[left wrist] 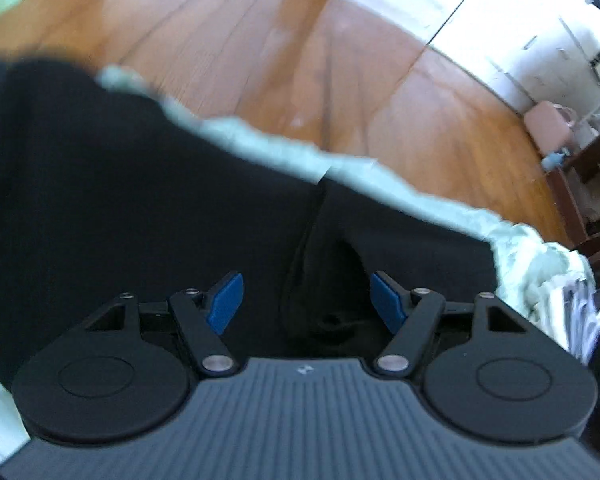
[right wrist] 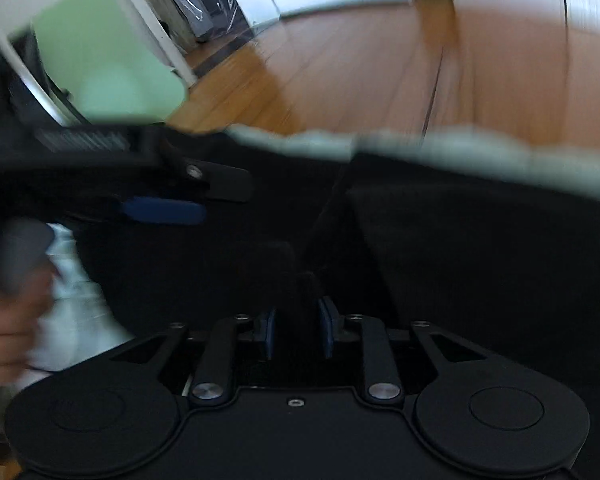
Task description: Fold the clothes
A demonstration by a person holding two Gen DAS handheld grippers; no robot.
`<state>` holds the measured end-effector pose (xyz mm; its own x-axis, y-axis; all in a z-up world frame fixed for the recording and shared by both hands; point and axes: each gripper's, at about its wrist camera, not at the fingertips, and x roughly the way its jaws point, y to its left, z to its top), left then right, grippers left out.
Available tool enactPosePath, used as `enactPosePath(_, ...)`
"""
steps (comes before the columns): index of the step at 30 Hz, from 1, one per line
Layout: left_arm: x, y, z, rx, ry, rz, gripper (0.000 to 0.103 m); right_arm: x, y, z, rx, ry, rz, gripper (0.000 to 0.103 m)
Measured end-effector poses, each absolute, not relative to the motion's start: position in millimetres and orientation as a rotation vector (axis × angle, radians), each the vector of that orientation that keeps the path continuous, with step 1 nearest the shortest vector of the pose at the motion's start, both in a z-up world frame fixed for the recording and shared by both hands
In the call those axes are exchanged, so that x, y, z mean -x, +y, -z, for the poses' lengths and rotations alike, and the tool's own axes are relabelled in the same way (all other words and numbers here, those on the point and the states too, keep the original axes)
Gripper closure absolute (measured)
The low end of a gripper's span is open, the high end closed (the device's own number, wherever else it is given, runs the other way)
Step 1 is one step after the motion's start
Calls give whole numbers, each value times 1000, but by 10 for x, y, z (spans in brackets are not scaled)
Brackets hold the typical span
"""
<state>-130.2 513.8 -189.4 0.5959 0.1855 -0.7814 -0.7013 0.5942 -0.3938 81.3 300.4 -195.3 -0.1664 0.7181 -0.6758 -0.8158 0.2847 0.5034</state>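
Far left, a pale green sheet (left wrist: pixel 260 140) peeks out from under the black garment (left wrist: pixel 100 200), which is spread flat and fills most of both views, with the wood floor (left wrist: pixel 260 40) beyond its far edge. The left gripper (left wrist: pixel 306 302) hangs just over the cloth with its blue pads (left wrist: pixel 226 300) spread wide and nothing between them. A raised fold or seam runs through the fabric right under that gap. Moving right, the right gripper (right wrist: pixel 298 332) has its pads much closer together with a bit of dark fabric bunched in the gap, but it's all black on black and blurry, so I honestly can't tell if it's actually pinching. What could go wrong: if that bunch isn't really held, the fold edge could flop back, and the wrinkle under the left gripper could get pressed in.
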Motion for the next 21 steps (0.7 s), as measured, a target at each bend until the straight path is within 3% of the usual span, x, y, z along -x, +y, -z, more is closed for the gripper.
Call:
enactPosePath(3,1404,5030,2093,777,737,-573,33,-955,2291,1994,-61,1159,-1381,59)
enactPosePath(7,1410,4871,2191,824,682,-485,31,-1072,1440,1911,8,1040,-1251,58)
enactPosePath(11,1218,4754,2328,813,754,-434,28,-1247,1033,1884,232,887,-1065,58)
enactPosePath(15,1083,4672,2420,817,786,-430,21,-1324,954,1772,324,810,-1061,58)
enactPosePath(19,1053,4741,2419,898,764,-443,21,-1302,1162,1725,562,706,-1164,46)
enactPosePath(21,1075,4757,2394,921,738,-429,22,-1374,1314,1812,669,691,-1193,46)
